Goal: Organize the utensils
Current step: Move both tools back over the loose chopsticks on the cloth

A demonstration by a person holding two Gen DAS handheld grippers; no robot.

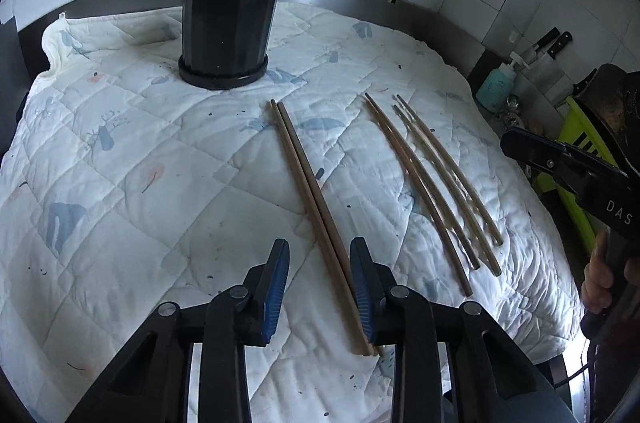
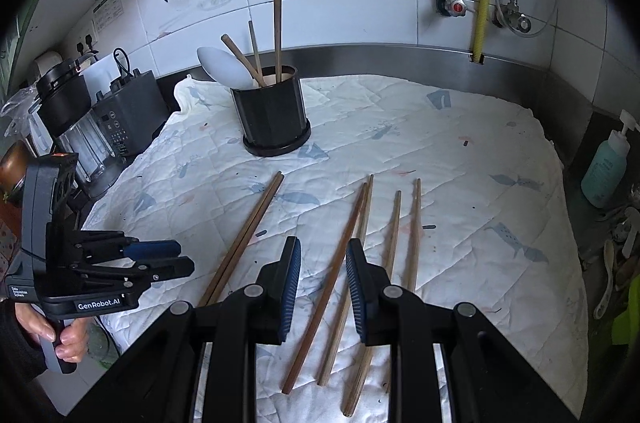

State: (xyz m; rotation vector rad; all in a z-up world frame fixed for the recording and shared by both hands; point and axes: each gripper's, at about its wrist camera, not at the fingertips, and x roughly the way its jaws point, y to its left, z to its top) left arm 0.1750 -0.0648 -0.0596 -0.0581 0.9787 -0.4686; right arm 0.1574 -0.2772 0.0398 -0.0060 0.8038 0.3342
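Tiled kitchen wall behind, quilted cloth [image 1: 140,183] over the bench, black utensil holder [image 1: 228,35] w/ a white spoon and a few chopsticks standing at the far side; six loose chopsticks lie flat, a tight pair [image 1: 316,207] and four more [image 1: 436,183] to its right. Your left claw [image 1: 320,283] gapes empty astride the pair's near ends, right claw [image 2: 323,291] likewise empty over the darkest stick [image 2: 324,299], so drop low, centre, and pinch near the end (cloth is soft, sticks may roll). Right view alone shows blender [image 2: 116,127] & fruit tiles; left view alone shows knives [image 1: 552,43].
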